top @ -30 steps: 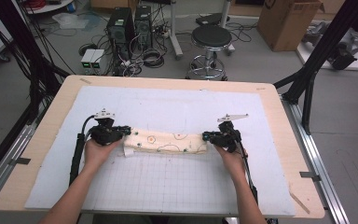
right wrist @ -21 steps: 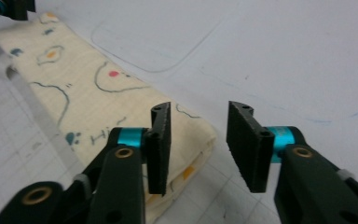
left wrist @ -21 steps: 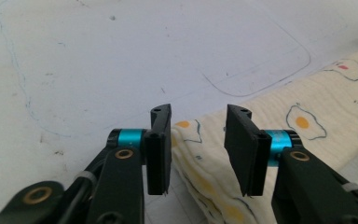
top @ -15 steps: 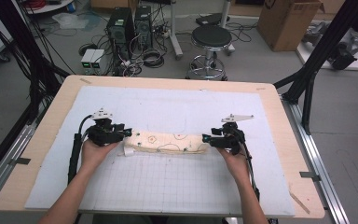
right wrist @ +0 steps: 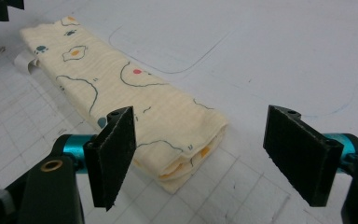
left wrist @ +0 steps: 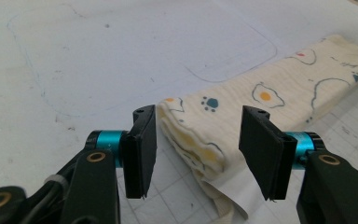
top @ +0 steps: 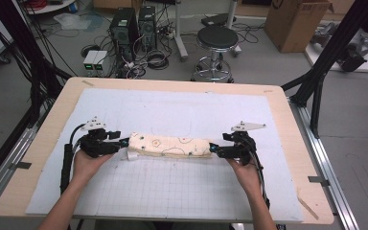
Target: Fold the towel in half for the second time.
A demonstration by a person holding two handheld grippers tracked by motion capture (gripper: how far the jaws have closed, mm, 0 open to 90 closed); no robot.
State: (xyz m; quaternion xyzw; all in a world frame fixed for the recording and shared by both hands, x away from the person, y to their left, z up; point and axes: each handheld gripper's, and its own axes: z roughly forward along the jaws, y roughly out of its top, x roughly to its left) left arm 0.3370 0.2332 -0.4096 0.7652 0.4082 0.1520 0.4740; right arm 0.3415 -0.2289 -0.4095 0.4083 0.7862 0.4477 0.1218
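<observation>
overhead, two close (shared cloth [top: 169, 145])

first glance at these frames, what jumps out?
A folded cream cloth printed with fried eggs and paw marks lies as a long strip across the middle of the white gridded mat. The left gripper and right gripper sit at its two ends, jaws open, gripping nothing. Beyond the table's far edge, a black stool and computer towers stand on the cable-strewn floor.
</observation>
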